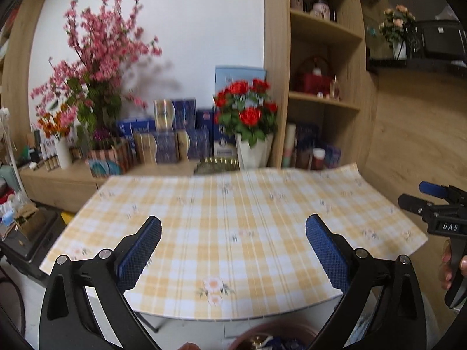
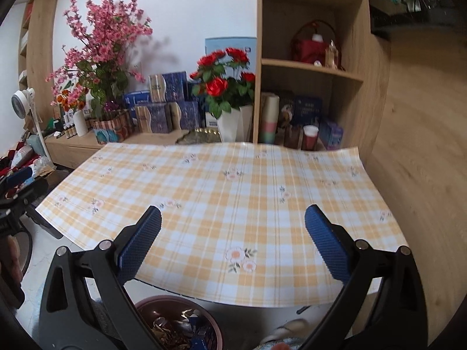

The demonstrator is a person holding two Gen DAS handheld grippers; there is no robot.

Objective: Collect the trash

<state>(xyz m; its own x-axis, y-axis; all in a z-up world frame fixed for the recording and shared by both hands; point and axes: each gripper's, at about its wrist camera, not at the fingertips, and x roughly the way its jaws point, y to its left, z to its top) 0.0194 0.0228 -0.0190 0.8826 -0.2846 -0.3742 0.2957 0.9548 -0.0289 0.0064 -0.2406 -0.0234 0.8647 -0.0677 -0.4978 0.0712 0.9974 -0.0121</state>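
A round brown trash bin [image 2: 175, 325] stands on the floor below the table's near edge, filled with wrappers and scraps; its rim also shows in the left wrist view [image 1: 277, 332]. The table [image 2: 233, 192] wears a yellow checked cloth with flower prints, and no trash shows on it. My left gripper [image 1: 233, 250] is open and empty above the near edge. My right gripper [image 2: 233, 248] is open and empty above the near edge; it also shows from the side at the right of the left wrist view [image 1: 432, 201].
A low wooden cabinet [image 2: 87, 145] behind the table holds pink blossoms [image 2: 99, 46], red roses in a white vase [image 2: 224, 87] and blue boxes [image 2: 172, 108]. A wooden shelf unit [image 2: 309, 67] stands at the right. A white fan [image 2: 23, 102] and clutter sit at left.
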